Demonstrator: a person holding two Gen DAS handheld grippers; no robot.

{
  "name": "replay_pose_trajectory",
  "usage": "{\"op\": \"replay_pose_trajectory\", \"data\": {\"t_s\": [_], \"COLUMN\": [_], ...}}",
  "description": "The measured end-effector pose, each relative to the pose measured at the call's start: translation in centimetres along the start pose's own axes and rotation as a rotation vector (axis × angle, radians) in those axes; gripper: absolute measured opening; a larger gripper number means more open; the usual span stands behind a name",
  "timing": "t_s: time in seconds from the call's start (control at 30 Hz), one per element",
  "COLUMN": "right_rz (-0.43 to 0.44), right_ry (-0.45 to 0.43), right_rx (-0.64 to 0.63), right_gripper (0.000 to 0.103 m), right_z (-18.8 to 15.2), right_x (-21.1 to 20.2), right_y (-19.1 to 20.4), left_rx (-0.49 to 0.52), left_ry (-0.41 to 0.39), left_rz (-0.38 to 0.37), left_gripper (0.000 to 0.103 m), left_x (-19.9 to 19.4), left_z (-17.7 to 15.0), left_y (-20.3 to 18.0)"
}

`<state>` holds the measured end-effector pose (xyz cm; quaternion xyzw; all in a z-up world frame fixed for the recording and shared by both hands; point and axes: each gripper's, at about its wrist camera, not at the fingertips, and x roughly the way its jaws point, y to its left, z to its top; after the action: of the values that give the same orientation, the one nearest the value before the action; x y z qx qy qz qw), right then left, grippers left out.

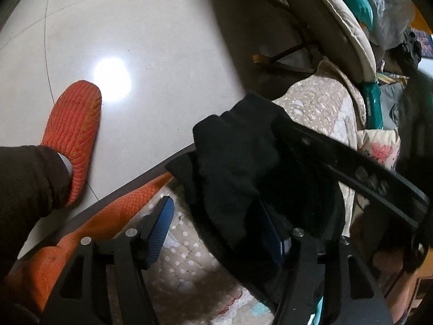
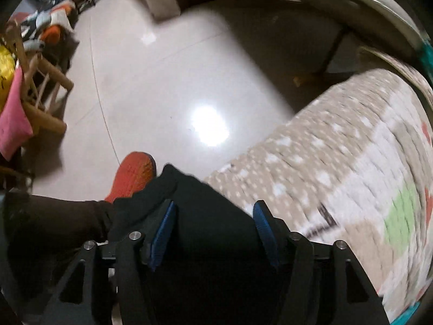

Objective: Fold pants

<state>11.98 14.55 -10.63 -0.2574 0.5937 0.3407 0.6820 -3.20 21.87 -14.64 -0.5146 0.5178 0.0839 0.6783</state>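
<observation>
The black pants (image 1: pixel 238 168) lie bunched at the edge of a quilted dotted bed cover (image 1: pixel 319 103). My left gripper (image 1: pixel 216 233) is open; the cloth drapes over its right blue pad (image 1: pixel 268 233), the left pad (image 1: pixel 159 230) is bare. In the right wrist view the pants (image 2: pixel 213 216) fill the gap between the fingers of my right gripper (image 2: pixel 216 230), whose jaws stand wide apart with the blue pads (image 2: pixel 162 233) on either side of the cloth. The other gripper's black arm (image 1: pixel 351 162) crosses the left wrist view on the right.
Glossy white tiled floor (image 1: pixel 135 40) lies beyond the bed edge. The person's orange slipper (image 1: pixel 73 135) stands on it, also in the right view (image 2: pixel 132 176). A wooden chair with pink cloth (image 2: pixel 27 103) stands left. Piled clothes and bags (image 1: pixel 379 13) crowd the right.
</observation>
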Motion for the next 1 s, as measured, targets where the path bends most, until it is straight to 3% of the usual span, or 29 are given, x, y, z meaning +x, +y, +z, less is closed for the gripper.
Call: {"op": "replay_pose_trajectory", "data": {"t_s": [0.03, 0.1, 0.13, 0.17, 0.2, 0.23, 0.27, 0.33, 0.57, 0.83, 1.0], "right_rz": [0.002, 0.007, 0.031, 0.063, 0.069, 0.050, 0.049, 0.060, 0.115, 0.157, 0.190], "right_ry": [0.013, 0.021, 0.028, 0.036, 0.037, 0.025, 0.017, -0.022, -0.217, -0.393, -0.468], "right_rx": [-0.005, -0.019, -0.029, -0.042, -0.060, -0.079, -0.080, -0.049, 0.077, 0.303, 0.484], "right_gripper": [0.067, 0.067, 0.059, 0.034, 0.029, 0.024, 0.018, 0.014, 0.012, 0.012, 0.012], "right_z": [0.5, 1.0, 1.1, 1.0, 0.9, 0.7, 0.7, 0.4, -1.8, -9.3, -16.7], "right_x": [0.5, 0.8, 0.8, 0.8, 0.6, 0.3, 0.1, -1.0, -7.1, -11.7, -13.1], "right_y": [0.1, 0.6, 0.9, 1.2, 1.7, 2.0, 2.1, 1.5, -0.9, -6.8, -12.1], "left_rx": [-0.002, 0.004, 0.015, 0.031, 0.045, 0.062, 0.083, 0.109, 0.241, 0.494, 0.701], "left_ry": [0.004, 0.022, 0.025, 0.025, 0.030, 0.035, 0.026, 0.006, -0.076, -0.106, -0.039], "left_rz": [-0.003, -0.013, -0.014, -0.020, -0.037, -0.047, -0.049, -0.058, -0.114, -0.148, -0.200], "left_gripper": [0.061, 0.048, 0.045, 0.033, 0.018, 0.015, 0.014, 0.014, 0.013, 0.013, 0.013], "left_x": [0.0, 0.0, -0.1, -0.4, -0.5, -0.7, -1.1, -1.8, -3.9, -3.4, -1.2], "left_z": [0.1, 0.5, 0.6, 0.6, 0.6, 0.6, 0.5, 0.4, -1.1, -5.6, -10.3], "left_y": [0.0, 0.0, -0.1, -0.4, -0.7, -1.1, -1.5, -2.1, -5.4, -11.2, -15.4]}}
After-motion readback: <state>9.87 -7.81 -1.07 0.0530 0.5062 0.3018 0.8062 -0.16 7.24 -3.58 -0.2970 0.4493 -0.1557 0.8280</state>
